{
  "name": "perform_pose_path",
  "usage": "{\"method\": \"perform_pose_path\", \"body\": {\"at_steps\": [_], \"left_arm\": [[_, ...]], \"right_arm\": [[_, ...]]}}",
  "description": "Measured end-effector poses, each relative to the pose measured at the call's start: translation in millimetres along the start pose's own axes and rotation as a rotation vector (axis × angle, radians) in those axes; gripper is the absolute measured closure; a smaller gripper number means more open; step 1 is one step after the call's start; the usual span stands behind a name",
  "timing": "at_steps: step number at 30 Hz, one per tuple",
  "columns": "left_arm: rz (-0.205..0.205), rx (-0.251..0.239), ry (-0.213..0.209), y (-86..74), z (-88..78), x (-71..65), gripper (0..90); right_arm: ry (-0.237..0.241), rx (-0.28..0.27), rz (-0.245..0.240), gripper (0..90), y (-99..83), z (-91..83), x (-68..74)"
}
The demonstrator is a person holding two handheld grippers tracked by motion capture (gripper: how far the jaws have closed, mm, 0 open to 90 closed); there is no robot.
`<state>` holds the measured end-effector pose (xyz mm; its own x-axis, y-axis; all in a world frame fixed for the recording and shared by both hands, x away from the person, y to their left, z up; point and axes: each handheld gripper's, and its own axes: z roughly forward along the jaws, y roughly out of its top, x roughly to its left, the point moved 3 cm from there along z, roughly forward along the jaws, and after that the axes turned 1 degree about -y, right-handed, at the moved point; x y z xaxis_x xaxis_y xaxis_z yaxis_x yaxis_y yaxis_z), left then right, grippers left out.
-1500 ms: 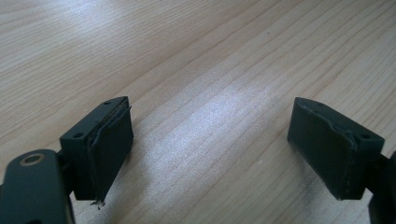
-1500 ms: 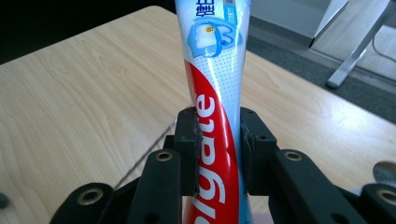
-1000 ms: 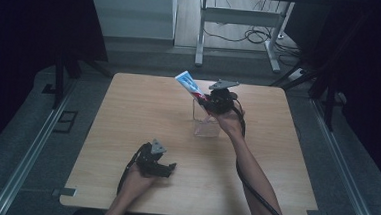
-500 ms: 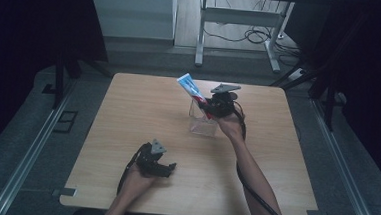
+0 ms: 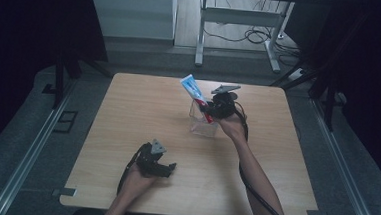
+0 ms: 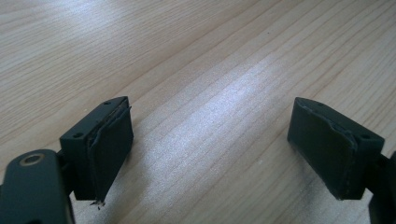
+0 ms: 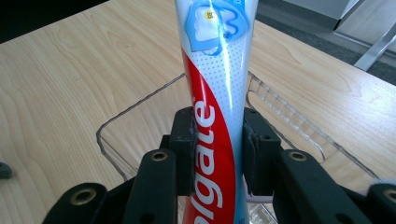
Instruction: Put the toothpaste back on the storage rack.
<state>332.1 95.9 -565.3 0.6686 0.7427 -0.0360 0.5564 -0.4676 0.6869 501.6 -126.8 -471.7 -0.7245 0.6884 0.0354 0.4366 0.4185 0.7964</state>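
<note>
The left hand-held gripper (image 5: 171, 167) sits low near the person's side, jaws spread wide with nothing between them. The right hand-held gripper (image 5: 207, 108) (forearm stretched well forward) has its jaws close together, the pads pressing on something held between them.

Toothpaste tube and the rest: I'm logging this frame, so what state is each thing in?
Toothpaste tube: tilted, lower end inside the clear box, clamped between the right tool's pads.
Clear box: open-topped, standing on the table.
Right tool: shut on the tube, over the box; its jaws have just been easing open.
Left tool: open, nothing between its jaws, low over bare table.
</note>
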Motion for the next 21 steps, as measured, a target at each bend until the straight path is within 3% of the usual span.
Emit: {"method": "perform_pose_path", "body": {"at_steps": [12, 21], "left_arm": [[-0.001, -0.001, 0.0, 0.0, 0.1, -0.1, 14.2], [-0.001, -0.001, 0.0, 0.0, 0.1, -0.1, 14.2]], "right_arm": [[0.013, 0.076, 0.008, 66.0, -5.0, -1.0, -0.9], [0.031, 0.1, 0.001, 63.4, -8.3, -0.3, -0.3]]}}
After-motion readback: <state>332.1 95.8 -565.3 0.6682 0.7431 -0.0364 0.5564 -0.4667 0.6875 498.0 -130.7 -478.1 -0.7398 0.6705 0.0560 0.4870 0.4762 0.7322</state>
